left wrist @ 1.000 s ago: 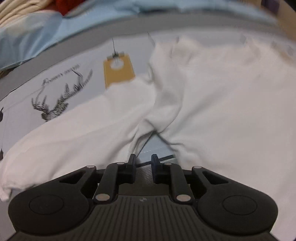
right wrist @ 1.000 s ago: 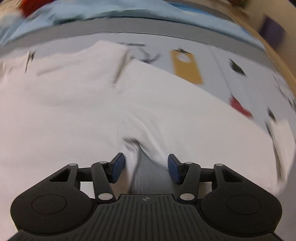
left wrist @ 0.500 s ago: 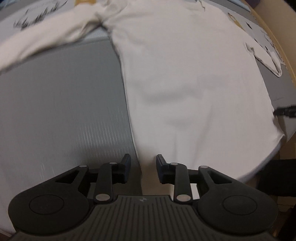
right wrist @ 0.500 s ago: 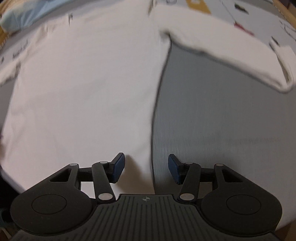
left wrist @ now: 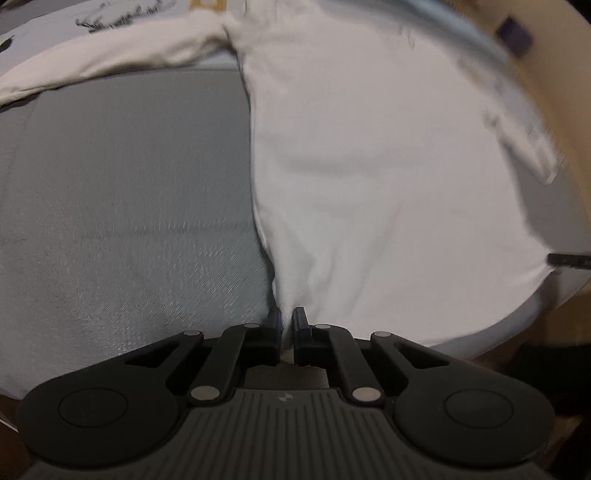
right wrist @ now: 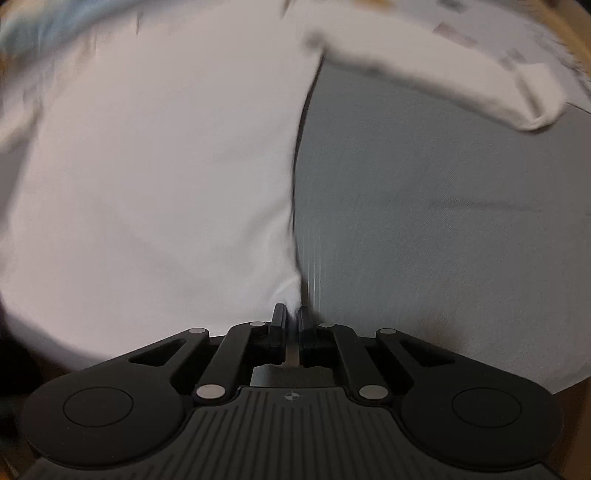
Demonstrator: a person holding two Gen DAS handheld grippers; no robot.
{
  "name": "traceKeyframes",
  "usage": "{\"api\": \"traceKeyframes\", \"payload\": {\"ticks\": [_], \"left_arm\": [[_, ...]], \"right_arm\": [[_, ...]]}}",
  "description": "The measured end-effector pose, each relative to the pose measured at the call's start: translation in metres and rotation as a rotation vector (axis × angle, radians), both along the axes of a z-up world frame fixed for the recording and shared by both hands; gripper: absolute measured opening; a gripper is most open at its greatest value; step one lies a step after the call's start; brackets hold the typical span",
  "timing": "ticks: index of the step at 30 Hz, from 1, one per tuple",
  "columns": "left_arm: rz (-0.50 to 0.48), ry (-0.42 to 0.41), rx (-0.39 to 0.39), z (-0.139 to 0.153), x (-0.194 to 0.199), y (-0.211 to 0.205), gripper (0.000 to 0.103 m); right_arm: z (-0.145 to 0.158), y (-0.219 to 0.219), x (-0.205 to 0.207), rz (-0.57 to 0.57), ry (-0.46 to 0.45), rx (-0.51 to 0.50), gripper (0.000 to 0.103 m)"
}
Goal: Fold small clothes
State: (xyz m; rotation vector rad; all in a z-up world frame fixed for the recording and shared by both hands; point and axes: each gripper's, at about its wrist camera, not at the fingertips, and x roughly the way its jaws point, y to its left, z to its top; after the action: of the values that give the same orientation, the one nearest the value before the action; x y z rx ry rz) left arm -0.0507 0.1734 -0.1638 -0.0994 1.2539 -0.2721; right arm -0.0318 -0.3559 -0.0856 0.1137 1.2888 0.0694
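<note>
A white long-sleeved shirt [left wrist: 369,166] lies spread on a grey surface [left wrist: 129,192], sleeves out to both sides. My left gripper [left wrist: 286,317] is shut on the shirt's bottom hem at its left corner. In the right wrist view the shirt [right wrist: 155,166] fills the left half, with its right sleeve [right wrist: 443,74] stretched across the top. My right gripper [right wrist: 291,315] is shut on the hem at the shirt's right corner. The left sleeve [left wrist: 110,55] runs toward the upper left.
A pale blue printed sheet [left wrist: 122,14] with a deer drawing and a yellow tag lies beyond the shirt. The grey surface [right wrist: 443,221] extends right of the shirt. A wooden edge [left wrist: 554,92] curves at the far right. A dark object [left wrist: 569,260] pokes in at right.
Both grippers dropped from the shirt's upper part to its bottom hem and went from open to shut on the hem corners.
</note>
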Motion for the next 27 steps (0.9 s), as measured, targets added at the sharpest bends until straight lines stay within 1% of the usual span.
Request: {"api": "traceKeyframes", "payload": {"ticks": [1, 2, 3, 4, 5, 6, 7, 8, 10, 11, 13, 14, 15, 17, 18, 19, 21, 22, 23, 24, 27], "left_arm": [[-0.008, 0.001, 0.029, 0.000, -0.002, 0.000, 0.006], [-0.020, 0.018, 0.066, -0.005, -0.004, -0.001, 0.006], [-0.035, 0.047, 0.097, -0.013, -0.006, -0.002, 0.007], [-0.059, 0.078, 0.125, -0.020, -0.005, -0.005, 0.007], [-0.085, 0.092, 0.158, -0.025, -0.006, -0.009, 0.008], [-0.099, 0.080, 0.185, -0.025, -0.007, -0.012, 0.010], [-0.104, 0.054, 0.190, -0.020, -0.008, -0.014, 0.010], [-0.109, 0.022, 0.186, -0.015, -0.009, -0.015, 0.010], [-0.127, -0.050, 0.168, -0.001, -0.013, -0.019, 0.011], [-0.135, -0.077, 0.148, 0.003, -0.013, -0.020, 0.012], [-0.150, -0.083, 0.111, 0.003, -0.014, -0.025, 0.012], [-0.164, -0.070, 0.105, -0.001, -0.015, -0.027, 0.012], [-0.180, -0.046, 0.113, -0.009, -0.022, -0.032, 0.013], [-0.232, 0.040, 0.201, -0.032, -0.022, -0.042, 0.014], [-0.260, 0.020, 0.220, -0.032, -0.024, -0.045, 0.014], [-0.270, 0.009, 0.228, -0.028, -0.023, -0.047, 0.014], [-0.223, -0.024, 0.173, -0.014, -0.021, -0.040, 0.017], [-0.197, -0.052, 0.140, -0.006, -0.020, -0.035, 0.018], [-0.171, -0.093, 0.116, 0.004, -0.018, -0.029, 0.021], [-0.152, -0.125, 0.109, 0.008, -0.015, -0.028, 0.024], [-0.075, -0.230, 0.100, 0.030, -0.006, -0.017, 0.026]], "right_arm": [[0.007, -0.006, -0.001, -0.043, -0.027, 0.026, 0.005], [0.009, -0.010, -0.003, -0.070, -0.033, 0.022, 0.005], [0.005, -0.012, -0.006, -0.075, -0.013, -0.009, 0.005], [-0.004, -0.012, -0.006, -0.069, 0.031, -0.040, 0.006], [-0.013, -0.015, -0.002, -0.054, 0.076, -0.059, 0.006], [-0.020, -0.012, -0.002, -0.033, 0.110, -0.088, 0.007], [-0.021, -0.008, -0.003, -0.019, 0.114, -0.127, 0.010], [-0.019, -0.005, -0.004, -0.012, 0.099, -0.152, 0.013], [-0.007, -0.001, -0.005, -0.017, 0.037, -0.177, 0.013], [-0.002, 0.001, -0.006, -0.018, 0.008, -0.180, 0.016], [0.004, 0.007, -0.006, -0.009, -0.034, -0.166, 0.016], [0.001, 0.011, -0.008, 0.003, -0.034, -0.148, 0.017], [-0.005, 0.015, -0.008, 0.019, -0.012, -0.133, 0.018], [-0.027, 0.019, -0.006, 0.065, 0.082, -0.149, 0.023], [-0.035, 0.024, -0.007, 0.093, 0.117, -0.186, 0.024], [-0.037, 0.027, -0.007, 0.106, 0.117, -0.209, 0.024], [-0.027, 0.030, -0.004, 0.084, 0.061, -0.183, 0.024], [-0.019, 0.029, -0.004, 0.068, 0.017, -0.154, 0.025], [-0.010, 0.030, -0.003, 0.056, -0.029, -0.127, 0.025], [-0.002, 0.031, -0.001, 0.045, -0.069, -0.103, 0.027], [0.011, 0.030, 0.007, -0.009, -0.148, -0.056, 0.030]]}}
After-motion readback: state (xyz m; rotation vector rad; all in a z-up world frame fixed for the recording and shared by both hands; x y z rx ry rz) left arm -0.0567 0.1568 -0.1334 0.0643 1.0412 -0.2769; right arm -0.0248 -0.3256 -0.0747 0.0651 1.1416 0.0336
